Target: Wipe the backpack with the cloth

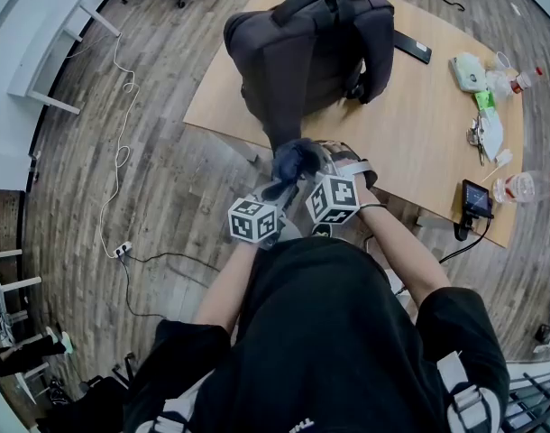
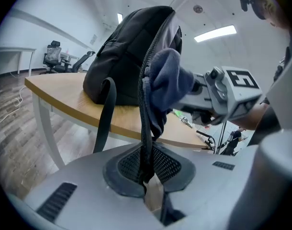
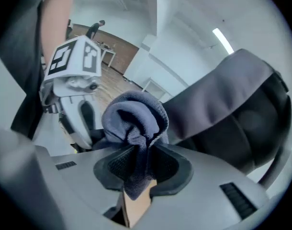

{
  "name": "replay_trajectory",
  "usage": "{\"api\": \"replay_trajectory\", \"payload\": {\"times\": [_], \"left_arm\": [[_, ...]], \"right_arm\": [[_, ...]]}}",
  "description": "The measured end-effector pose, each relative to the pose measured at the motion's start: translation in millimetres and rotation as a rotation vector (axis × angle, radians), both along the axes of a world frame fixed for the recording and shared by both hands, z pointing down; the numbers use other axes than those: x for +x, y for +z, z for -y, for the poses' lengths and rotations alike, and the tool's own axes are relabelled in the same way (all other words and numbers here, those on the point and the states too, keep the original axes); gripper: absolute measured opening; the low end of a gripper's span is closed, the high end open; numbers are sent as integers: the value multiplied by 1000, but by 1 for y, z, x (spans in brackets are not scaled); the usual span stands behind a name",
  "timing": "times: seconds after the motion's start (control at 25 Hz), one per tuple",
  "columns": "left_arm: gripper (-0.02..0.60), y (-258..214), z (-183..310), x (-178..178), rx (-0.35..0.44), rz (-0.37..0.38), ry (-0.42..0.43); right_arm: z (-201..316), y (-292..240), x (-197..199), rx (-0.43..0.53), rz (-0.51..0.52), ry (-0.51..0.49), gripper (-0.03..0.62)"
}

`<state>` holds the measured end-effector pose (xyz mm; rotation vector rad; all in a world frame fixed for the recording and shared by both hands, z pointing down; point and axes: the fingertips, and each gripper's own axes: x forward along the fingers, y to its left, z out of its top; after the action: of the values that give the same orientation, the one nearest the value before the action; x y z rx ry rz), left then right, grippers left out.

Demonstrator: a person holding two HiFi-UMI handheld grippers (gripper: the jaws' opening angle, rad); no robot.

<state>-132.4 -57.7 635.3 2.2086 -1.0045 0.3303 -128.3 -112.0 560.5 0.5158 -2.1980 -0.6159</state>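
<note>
L gripper point(image 2: 147, 174): jaws nearly together, pinched on a mesh shoulder strap point(image 2: 145, 104) of the backpack point(image 2: 122, 51). Bag stands at the near left corner of the table point(image 1: 410, 124). The strap runs from it over the near edge down to the jaws. 2nd strap point(image 2: 105, 114) hangs loose just left of the held one.

Cloth point(image 3: 134, 116): dark blue, bunched, looks pressed against the held strap, off the table's near edge.

R gripper point(image 3: 136, 171): jaws narrow, clamped on the cloth's tail, w/ the wad bulging past the tips.

Step in hand, I'd say: wiping the strap. To do it well:
- Pull the strap taut w/ L so it doesn't fold.
- Press the wad flat on the mesh, not the jaw tips.
- Stroke along the length, bag end to free end, one direction.
- Mesh prob. snags, so go light & slow.
- Cloth grip looks deep enough, but watch that it doesn't creep out.

Bag body, top & sides likely need a pass too; can't tell what's clean. Bottle point(image 1: 527, 188) at the table's right edge is well apart, no worry.
</note>
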Motion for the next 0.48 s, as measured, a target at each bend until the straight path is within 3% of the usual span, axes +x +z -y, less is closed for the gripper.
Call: {"api": "replay_trajectory", "payload": {"times": [0.24,0.48], "left_arm": [[48,-4,-6,5,23,-16,19],[48,-4,-14,19,36,-20,81]], "right_arm": [[66,-147,8,375,136,98,86],[102,-267,25,594,226,160,86]]}}
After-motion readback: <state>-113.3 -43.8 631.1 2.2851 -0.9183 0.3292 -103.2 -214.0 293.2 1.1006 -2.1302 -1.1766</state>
